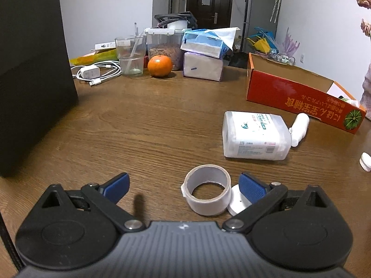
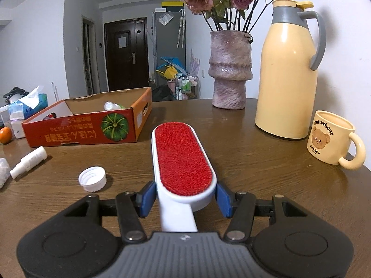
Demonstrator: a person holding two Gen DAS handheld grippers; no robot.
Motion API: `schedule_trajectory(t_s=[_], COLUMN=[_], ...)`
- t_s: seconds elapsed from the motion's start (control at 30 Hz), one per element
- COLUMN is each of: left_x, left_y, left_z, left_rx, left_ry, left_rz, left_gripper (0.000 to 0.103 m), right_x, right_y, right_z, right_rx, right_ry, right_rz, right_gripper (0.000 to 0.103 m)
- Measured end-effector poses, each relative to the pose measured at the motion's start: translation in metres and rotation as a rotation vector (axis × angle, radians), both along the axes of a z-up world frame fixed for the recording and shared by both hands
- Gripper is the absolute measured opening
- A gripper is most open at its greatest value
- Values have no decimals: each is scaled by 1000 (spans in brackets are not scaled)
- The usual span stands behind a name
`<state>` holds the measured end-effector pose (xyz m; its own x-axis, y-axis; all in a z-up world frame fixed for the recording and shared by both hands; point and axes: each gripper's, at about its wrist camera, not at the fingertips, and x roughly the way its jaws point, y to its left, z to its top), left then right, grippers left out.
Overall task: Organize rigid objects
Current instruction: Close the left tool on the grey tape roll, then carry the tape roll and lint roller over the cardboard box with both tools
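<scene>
My left gripper (image 1: 184, 186) is open just above the wooden table. A roll of pale tape (image 1: 206, 189) stands between its jaws, nearer the right finger, with a white disc (image 1: 238, 202) beside it. A white plastic container (image 1: 255, 136) and a small white bottle (image 1: 300, 128) lie ahead at the right. My right gripper (image 2: 185, 199) is shut on a white lint brush with a red pad (image 2: 182, 159), held above the table. The open red cardboard box (image 2: 81, 132) stands ahead at the left and shows in the left wrist view (image 1: 299, 98) too.
A white cap (image 2: 92, 178) and the small white bottle (image 2: 29, 162) lie left of the brush. A vase (image 2: 229, 74), a cream thermos (image 2: 287, 74) and a bear mug (image 2: 331, 143) stand at the right. An orange (image 1: 160, 66), glass (image 1: 131, 55), charger cable (image 1: 97, 73), tissue packs (image 1: 203, 67) and a black box (image 1: 32, 69) stand farther back.
</scene>
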<state>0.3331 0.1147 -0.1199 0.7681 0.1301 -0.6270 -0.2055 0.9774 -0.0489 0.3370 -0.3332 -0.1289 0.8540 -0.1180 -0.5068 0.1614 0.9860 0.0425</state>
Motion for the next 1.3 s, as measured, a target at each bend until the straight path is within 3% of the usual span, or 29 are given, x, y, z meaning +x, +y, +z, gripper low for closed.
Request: schedule_trajectory(t_s=[0.07,0.27,0.4,0.8,1.3], left_x=[1,2,3,-11,-9], left_y=[2,1,-1,5,-14], left_z=[-1,-2,-3,12,33], left_rx=[-22,-64,-81,-78,-51], left_ry=[-4,-13,-2,-88,-117], left_rz=[-10,-61,-105,-63,-95], left_gripper=[100,81,47,46,46], right_x=[-2,-9,-13,-23,-24], right_y=[3,11,15,31,52], right_z=[-1,-2,-2,-2,10], right_rx=[-3,-4,-4,-4,-28], right_ry=[-3,-7,-11,-12,-23], right_rz=[5,13,16,36,95], right_gripper=[55,55,55,55,55])
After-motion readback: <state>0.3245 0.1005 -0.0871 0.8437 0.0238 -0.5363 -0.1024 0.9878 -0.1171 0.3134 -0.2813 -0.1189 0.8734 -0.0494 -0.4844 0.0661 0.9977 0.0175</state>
